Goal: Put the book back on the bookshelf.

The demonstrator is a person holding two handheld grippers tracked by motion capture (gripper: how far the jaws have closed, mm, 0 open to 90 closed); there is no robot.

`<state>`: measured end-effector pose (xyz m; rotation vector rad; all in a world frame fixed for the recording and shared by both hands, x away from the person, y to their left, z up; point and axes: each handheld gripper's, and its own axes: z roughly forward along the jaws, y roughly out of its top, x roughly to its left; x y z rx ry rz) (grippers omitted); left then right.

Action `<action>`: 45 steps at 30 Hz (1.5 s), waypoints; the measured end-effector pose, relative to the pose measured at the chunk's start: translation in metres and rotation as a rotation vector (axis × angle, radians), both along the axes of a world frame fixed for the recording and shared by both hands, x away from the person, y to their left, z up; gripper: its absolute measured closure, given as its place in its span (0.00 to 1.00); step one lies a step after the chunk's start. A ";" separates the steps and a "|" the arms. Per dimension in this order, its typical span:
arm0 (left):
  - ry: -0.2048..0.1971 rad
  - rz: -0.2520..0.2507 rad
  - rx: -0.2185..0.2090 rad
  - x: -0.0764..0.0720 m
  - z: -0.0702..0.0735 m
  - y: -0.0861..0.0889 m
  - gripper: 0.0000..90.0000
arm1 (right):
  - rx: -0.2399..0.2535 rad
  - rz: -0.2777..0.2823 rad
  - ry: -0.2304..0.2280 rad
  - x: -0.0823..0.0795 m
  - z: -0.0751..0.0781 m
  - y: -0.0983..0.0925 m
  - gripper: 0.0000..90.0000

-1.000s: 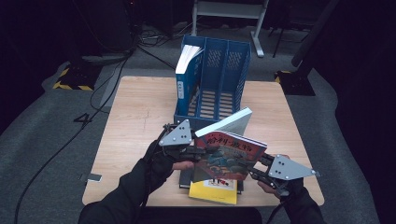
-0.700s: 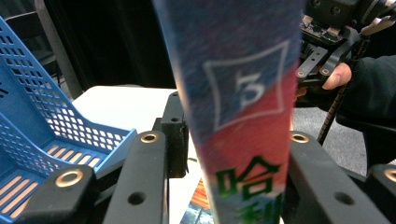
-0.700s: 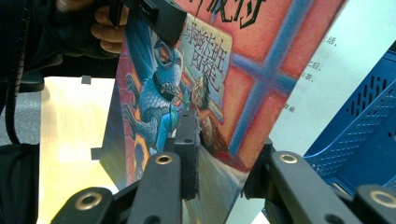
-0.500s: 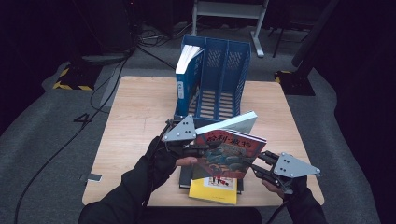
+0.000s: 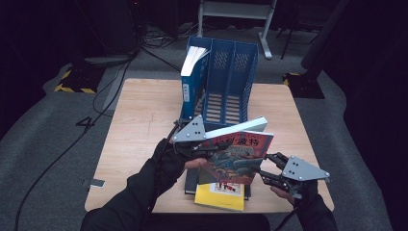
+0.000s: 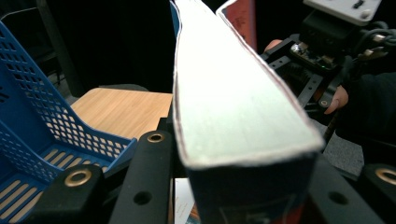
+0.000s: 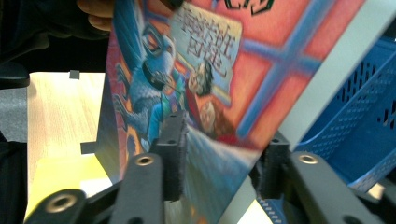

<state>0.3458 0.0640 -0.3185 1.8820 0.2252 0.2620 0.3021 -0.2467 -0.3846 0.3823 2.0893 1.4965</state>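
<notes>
The left tool grips the thick illustrated book at its left end; the left gripper view shows its jaws set against both covers, the white page block rising between them. These jaws have just been closing on the book. The right tool stands at the book's lower right edge. In the right gripper view the book's corner lies between its jaws: the left pad sits at the front cover, while the right pad stands beside the page edge with no firm press visible. These jaws have just been opening with the book between them.

The book is held tilted above the near edge of the worktop, cover facing the person, page edge turned toward the far side. Below it, at the near edge, lies a dark book with a yellow book partly on top.

A blue three-slot file rack stands at the middle of the far edge. Its left slot holds an upright blue-spined book. A cable runs across the floor off the worktop's left edge.
</notes>
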 end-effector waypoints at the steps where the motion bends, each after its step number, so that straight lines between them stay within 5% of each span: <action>1: 0.002 0.001 -0.003 0.000 0.000 0.000 0.79 | 0.000 0.000 0.000 0.000 0.000 0.000 0.61; 11: 0.016 0.020 -0.022 0.002 -0.002 0.002 0.80 | -0.083 -0.099 0.161 0.017 -0.027 -0.033 0.36; 16: 0.026 0.032 -0.032 0.005 -0.003 0.002 0.80 | -0.169 -0.212 0.292 0.039 -0.059 -0.056 0.33; 22: 0.034 0.033 -0.025 0.007 -0.001 -0.001 0.81 | -0.192 -0.281 0.396 0.053 -0.084 -0.075 0.33; 30: 0.049 0.054 -0.014 0.012 0.006 -0.010 0.81 | -0.205 -0.306 0.439 0.057 -0.094 -0.081 0.30; 45: -0.012 0.082 0.001 0.027 0.036 -0.018 0.82 | -0.214 -0.316 0.481 0.064 -0.112 -0.081 0.30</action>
